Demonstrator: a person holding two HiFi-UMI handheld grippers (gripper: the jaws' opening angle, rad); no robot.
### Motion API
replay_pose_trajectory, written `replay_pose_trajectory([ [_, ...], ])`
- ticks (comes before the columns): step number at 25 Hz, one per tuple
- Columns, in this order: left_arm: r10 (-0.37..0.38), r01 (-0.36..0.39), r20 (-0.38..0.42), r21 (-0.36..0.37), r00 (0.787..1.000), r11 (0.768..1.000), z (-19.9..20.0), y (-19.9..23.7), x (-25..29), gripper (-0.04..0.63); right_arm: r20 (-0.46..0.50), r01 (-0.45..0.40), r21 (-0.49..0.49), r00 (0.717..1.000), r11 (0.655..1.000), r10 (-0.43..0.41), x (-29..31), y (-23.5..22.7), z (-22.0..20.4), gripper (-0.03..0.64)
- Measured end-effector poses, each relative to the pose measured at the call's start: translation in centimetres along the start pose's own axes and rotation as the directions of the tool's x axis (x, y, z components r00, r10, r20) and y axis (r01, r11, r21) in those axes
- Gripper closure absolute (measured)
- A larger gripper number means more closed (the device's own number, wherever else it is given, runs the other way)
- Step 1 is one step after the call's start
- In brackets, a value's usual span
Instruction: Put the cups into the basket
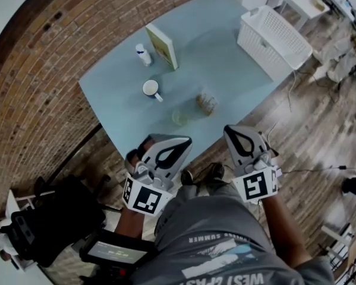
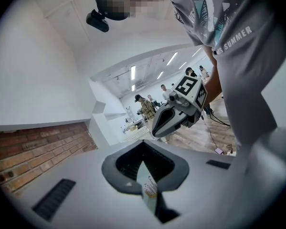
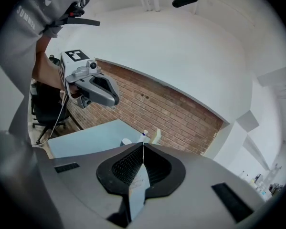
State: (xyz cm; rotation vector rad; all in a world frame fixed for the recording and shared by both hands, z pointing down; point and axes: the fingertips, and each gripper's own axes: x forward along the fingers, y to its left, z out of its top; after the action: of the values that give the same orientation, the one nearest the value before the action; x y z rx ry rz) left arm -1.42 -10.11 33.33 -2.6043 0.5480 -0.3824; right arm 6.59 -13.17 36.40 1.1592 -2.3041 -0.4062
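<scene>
left claw (image 1: 167,151), right claw (image 1: 243,140): both shut, nothing held | white cup (image 1: 151,89), clear cup (image 1: 179,118), speckled cup (image 1: 206,103): set on the table (image 1: 225,61), ahead of the claws (none touched) | basket (image 1: 273,35): at the far right corner

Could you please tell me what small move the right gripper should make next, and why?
Probably open the right gripper and reach forward toward the patterned glass: its jaws are shut and empty, short of the table, and that glass seems nearest, standing outside the basket.

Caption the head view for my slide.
Shut left gripper and right gripper poised before blue table with white mug, clear cup, patterned cup, bottle, book; white basket far right.
</scene>
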Motion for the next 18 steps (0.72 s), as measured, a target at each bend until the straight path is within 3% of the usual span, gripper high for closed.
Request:
replay_pose_trajectory([
  [9,0.041,-0.044,-0.051,-0.052,0.998,0.998,-2.4,0.8,0.6,0.594,-0.049,-0.106,0.040,0.993,0.994,0.108,4.5,0.9,-3.8,0.604],
  [18,0.049,-0.053,-0.059,-0.072,0.997,0.996,-3.9,1.4,0.6,0.594,-0.089,-0.159,0.066,0.982,0.985,0.164,7.7,2.4,-5.8,0.604],
])
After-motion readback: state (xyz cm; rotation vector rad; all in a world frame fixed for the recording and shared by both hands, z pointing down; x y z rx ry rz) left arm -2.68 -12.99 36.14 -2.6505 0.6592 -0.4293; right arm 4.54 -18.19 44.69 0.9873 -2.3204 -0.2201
